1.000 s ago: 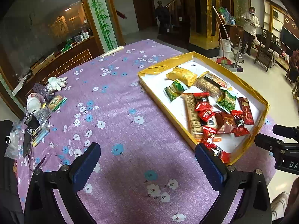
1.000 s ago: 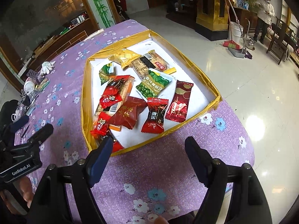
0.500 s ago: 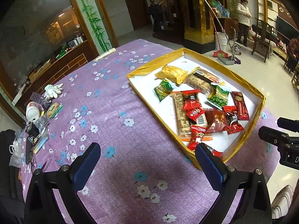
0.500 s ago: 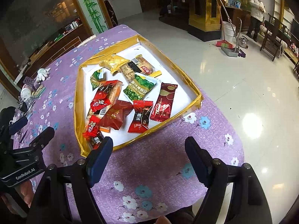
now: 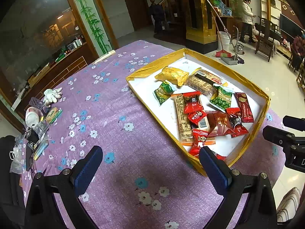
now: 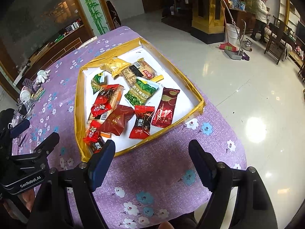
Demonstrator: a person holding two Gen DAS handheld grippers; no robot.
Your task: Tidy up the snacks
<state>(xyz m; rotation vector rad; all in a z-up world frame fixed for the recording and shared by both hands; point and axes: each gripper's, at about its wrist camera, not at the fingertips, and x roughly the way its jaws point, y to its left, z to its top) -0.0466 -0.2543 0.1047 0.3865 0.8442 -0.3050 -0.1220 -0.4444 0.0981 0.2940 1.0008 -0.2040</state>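
Hovering wide apart and empty, both tongs [image 5: 150, 167] [image 6: 152, 159] face the snack tray [image 6: 79, 103].

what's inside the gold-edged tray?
The tray holds loose snack packets: yellow, two green pea packs, a maroon bar, several red ones. They overlap, so packets underneath are partly hidden.

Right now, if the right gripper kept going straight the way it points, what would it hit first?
Probably the purple flowered tablecloth, just short of the gold-edged white tray. The right gripper has open, empty jaws; depth is unclear.
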